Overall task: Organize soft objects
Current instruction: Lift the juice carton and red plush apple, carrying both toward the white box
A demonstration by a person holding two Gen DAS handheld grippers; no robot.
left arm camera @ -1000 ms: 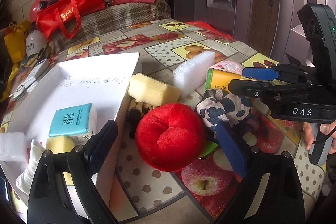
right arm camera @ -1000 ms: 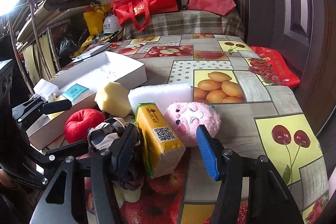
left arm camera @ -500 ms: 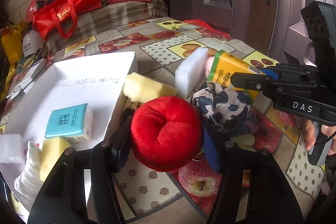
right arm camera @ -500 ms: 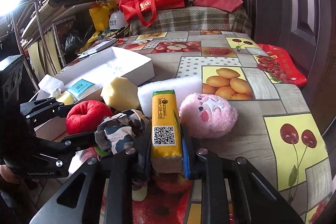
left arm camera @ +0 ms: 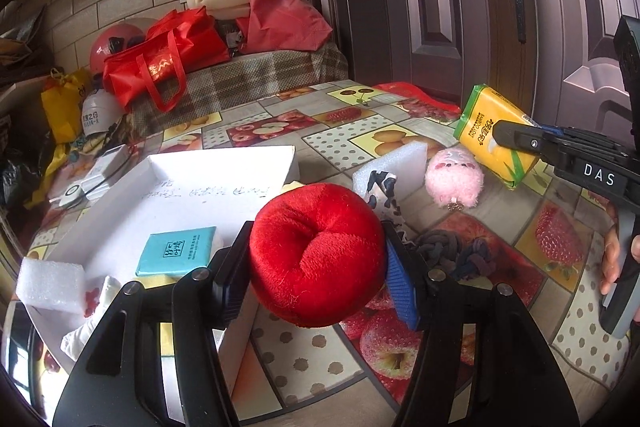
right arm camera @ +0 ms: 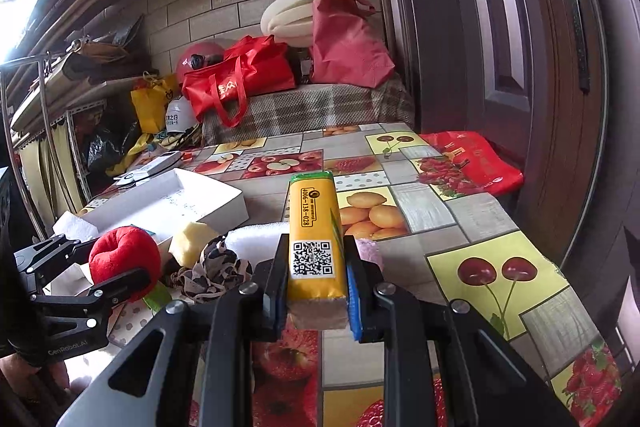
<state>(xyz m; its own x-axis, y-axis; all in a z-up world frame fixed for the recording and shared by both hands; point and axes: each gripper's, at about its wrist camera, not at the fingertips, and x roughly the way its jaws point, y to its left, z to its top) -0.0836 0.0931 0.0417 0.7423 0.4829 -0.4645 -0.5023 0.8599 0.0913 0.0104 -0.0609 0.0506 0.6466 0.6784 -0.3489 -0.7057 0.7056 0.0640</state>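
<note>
Red plush apple [left arm camera: 316,255], squeezed in the left gripper [left arm camera: 316,267] jaws at lower centre, could spring free; right gripper [right arm camera: 318,287] jaws clamp the slick yellow tissue pack [right arm camera: 316,239], which may slide out

I see the red plush apple [left arm camera: 316,255] lifted at frame centre, squeezed at its sides. The yellow tissue pack [right arm camera: 316,239] sits upright mid-frame, raised above the table, QR code facing me.
</note>
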